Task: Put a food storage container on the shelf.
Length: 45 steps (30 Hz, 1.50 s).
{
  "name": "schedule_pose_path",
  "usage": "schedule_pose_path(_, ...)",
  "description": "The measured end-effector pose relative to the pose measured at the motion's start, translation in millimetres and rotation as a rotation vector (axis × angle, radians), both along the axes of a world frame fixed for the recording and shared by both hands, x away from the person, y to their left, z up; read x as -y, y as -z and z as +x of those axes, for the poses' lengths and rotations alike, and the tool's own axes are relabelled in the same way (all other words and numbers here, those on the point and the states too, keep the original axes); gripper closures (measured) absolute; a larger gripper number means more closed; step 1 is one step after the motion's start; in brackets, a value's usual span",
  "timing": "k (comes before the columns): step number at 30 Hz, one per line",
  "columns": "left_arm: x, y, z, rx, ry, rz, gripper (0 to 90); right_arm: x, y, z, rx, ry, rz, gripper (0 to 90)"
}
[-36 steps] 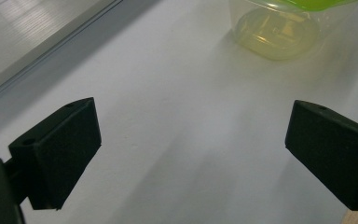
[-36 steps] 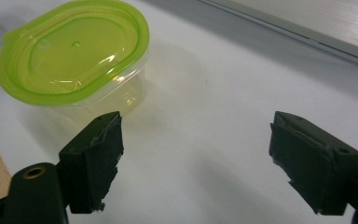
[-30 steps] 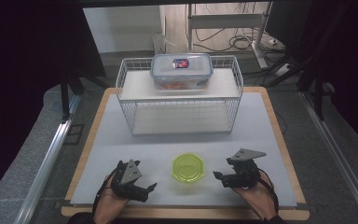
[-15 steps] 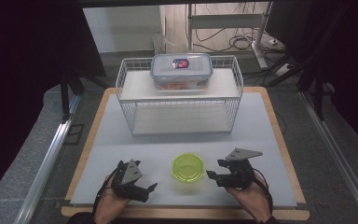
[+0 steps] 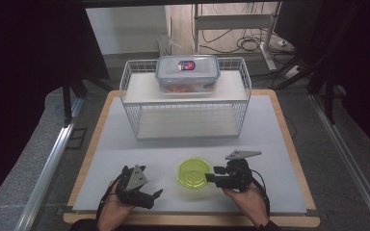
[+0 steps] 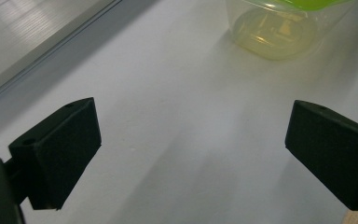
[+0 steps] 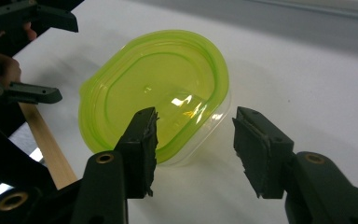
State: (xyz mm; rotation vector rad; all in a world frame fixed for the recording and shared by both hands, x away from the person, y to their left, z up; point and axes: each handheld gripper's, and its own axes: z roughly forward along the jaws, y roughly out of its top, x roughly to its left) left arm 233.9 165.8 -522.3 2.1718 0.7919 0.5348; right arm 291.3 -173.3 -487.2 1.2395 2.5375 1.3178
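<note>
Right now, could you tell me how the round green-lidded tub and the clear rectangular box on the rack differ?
The green-lidded tub is small and round; the rectangular box is bigger and oblong. The tub's lid is lime green; the box's lid is clear with a blue seal and a label. The tub stands on the white table beside the right gripper; the box sits atop the wire rack. Both are lidded, see-through plastic.

Bare tabletop (image 5: 279, 144) lies open around the green-lidded tub (image 5: 194, 173); the wire rack (image 5: 185, 98) blocks the far side.
</note>
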Motion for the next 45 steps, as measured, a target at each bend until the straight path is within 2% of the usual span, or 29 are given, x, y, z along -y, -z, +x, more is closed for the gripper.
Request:
schedule_pose_path(3, 0.2, 0.2, 0.0, 0.001, 0.001, 0.004, 3.3, 0.5, 4.2, 5.3, -0.049, 0.002, 0.039, 54.9)
schedule_pose_path(11, 0.3, 0.2, -0.1, 0.0, 0.003, 0.005, 3.3, 0.0, 8.3, 18.6, -0.141, 0.029, 0.099, 64.8)
schedule_pose_path(17, 0.3, 0.1, -0.3, 0.002, 0.003, 0.001, 3.3, 0.4, 9.0, 22.8, -0.211, 0.058, 0.128, 66.8)
schedule_pose_path(23, 1.2, 0.2, -0.5, 0.003, 0.006, 0.003, 3.3, 3.7, 13.4, 26.5, -0.309, 0.075, 0.194, 70.8)
schedule_pose_path(27, 0.9, 0.3, -0.4, 0.002, 0.007, 0.005, 3.3, 2.9, 15.8, 30.4, -0.336, 0.073, 0.231, 76.7)
schedule_pose_path(31, 0.8, 0.0, -0.6, 0.003, 0.007, 0.002, 3.3, -1.2, 15.5, 33.1, -0.34, 0.063, 0.242, 79.5)
schedule_pose_path(40, 0.7, -0.2, -0.8, 0.004, 0.01, 0.004, 3.3, -5.7, 14.4, 35.2, -0.335, 0.054, 0.24, 80.8)
schedule_pose_path(45, 0.6, -0.2, -0.6, 0.004, 0.009, 0.003, 3.3, -1.9, 14.6, 36.8, -0.352, 0.064, 0.272, 81.1)
